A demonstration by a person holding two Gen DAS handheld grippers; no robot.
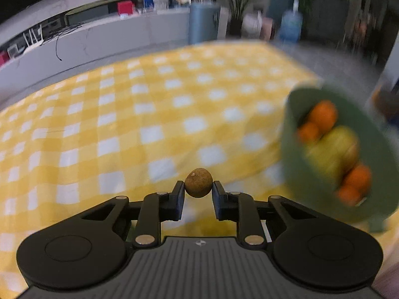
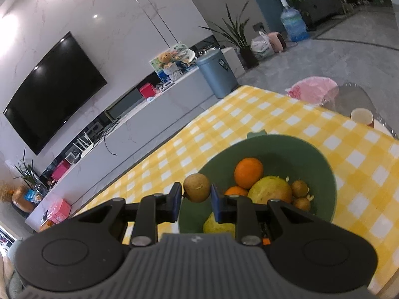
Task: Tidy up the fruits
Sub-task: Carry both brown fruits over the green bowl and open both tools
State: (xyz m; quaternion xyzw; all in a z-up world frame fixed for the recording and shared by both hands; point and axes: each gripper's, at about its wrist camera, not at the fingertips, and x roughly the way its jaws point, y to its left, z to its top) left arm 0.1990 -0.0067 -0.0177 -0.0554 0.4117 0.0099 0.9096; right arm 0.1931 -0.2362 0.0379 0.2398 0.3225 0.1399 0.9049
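My left gripper (image 1: 198, 186) is shut on a small round brown fruit (image 1: 198, 182) and holds it above the yellow checked tablecloth (image 1: 149, 114). The green bowl (image 1: 311, 174) is to its right, blurred, with oranges (image 1: 323, 115) and a yellow-green fruit (image 1: 334, 149) inside. My right gripper (image 2: 196, 192) is shut on another small brown fruit (image 2: 197, 186) at the left rim of the green bowl (image 2: 319, 159). The bowl holds oranges (image 2: 248, 172), a large yellow-green fruit (image 2: 270, 189) and two small brown fruits (image 2: 299, 188).
A paper cup (image 2: 362, 117) and a pink bag (image 2: 313, 89) lie past the table's far right edge. A long grey TV cabinet (image 2: 149, 124), a blue-grey bin (image 2: 217, 74) and a water jug (image 2: 293, 23) stand beyond the table.
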